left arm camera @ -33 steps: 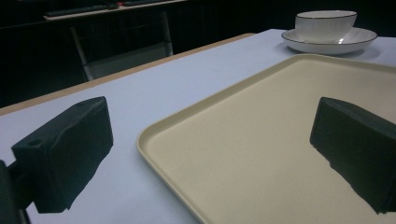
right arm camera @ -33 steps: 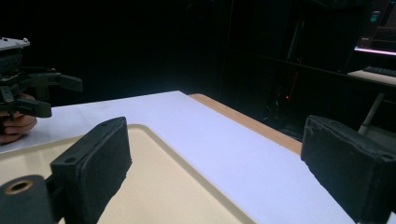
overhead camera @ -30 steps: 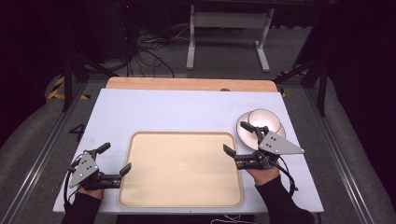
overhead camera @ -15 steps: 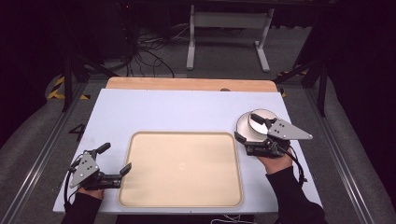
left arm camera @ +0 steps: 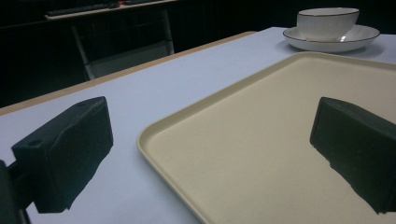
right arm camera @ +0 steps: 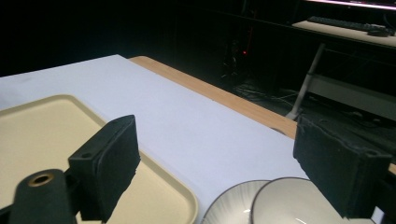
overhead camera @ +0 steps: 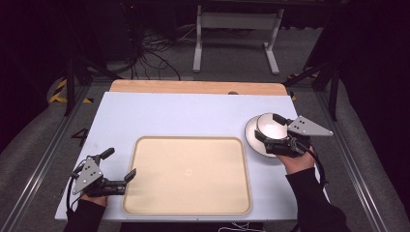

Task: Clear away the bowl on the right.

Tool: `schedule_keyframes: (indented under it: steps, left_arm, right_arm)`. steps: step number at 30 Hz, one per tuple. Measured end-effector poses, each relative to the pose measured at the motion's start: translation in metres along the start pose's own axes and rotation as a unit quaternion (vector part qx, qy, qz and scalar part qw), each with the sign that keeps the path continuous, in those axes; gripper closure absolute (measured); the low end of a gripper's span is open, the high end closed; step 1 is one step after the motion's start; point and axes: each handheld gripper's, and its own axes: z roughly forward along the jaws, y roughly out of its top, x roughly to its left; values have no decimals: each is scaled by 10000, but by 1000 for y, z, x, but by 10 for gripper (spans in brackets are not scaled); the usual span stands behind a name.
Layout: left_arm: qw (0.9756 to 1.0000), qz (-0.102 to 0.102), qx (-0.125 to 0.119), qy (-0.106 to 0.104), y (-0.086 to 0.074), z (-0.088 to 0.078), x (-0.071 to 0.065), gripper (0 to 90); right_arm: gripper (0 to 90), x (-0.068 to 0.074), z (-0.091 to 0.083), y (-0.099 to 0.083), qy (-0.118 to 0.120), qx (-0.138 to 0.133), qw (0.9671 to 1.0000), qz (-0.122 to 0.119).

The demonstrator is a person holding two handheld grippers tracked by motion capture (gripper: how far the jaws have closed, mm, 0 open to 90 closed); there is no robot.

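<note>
High view: a pale blue worktop (overhead camera: 193, 116) with a bare wooden strip (overhead camera: 198, 87) along its far edge carries a cream tray (overhead camera: 188, 174) at the near middle and, just right of the tray's far right corner, a white saucer (overhead camera: 252, 140) with a white bowl (overhead camera: 269, 126) standing on it. Beyond the worktop lie a grey floor, a tangle of cables (overhead camera: 145, 58) and a white table frame (overhead camera: 237, 34). Nothing lies on the tray.

The left gripper (overhead camera: 117, 165) rests at the near left of the worktop, held by a hand (overhead camera: 92, 195), jaws spread wide and empty; in the left gripper view one jaw hangs over the bare worktop and the other over the tray's surface (whether either touches is not clear).

The right gripper (overhead camera: 269, 126) sits over the bowl from its right side, jaws apart, one on the near-left side of the bowl and one at its far-right rim. In the right gripper view the jaws stand wide with the bowl's rim low between them, not clamped.

Both bowl and saucer are white with a thin dark line around the rim, seen clearly in the left gripper view.
</note>
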Motion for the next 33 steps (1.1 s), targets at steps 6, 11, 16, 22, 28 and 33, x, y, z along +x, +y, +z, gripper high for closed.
schedule_keyframes:
  steps: [6,11,16,22,28,33]
  left_arm:
    - [10000,0,2,4,0,0,0,2]
    - [10000,8,16,15,0,0,0,2]
    - [10000,6,36,11,0,0,0,2]
    - [10000,2,13,11,0,0,0,2]
    - [10000,17,34,11,0,0,0,2]
    - [10000,2,34,11,0,0,0,2]
  right_arm:
    - [138,-15,-5,-2,-186,34,9997,125]
    - [136,-30,-10,-4,-347,117,9991,217]
    - [119,-40,-13,-6,-472,146,9982,345]
    - [142,-52,-16,-8,-702,247,9959,509]
    - [176,-64,-14,-9,-810,495,9934,640]
    - [174,-68,-10,-8,-833,670,9922,639]
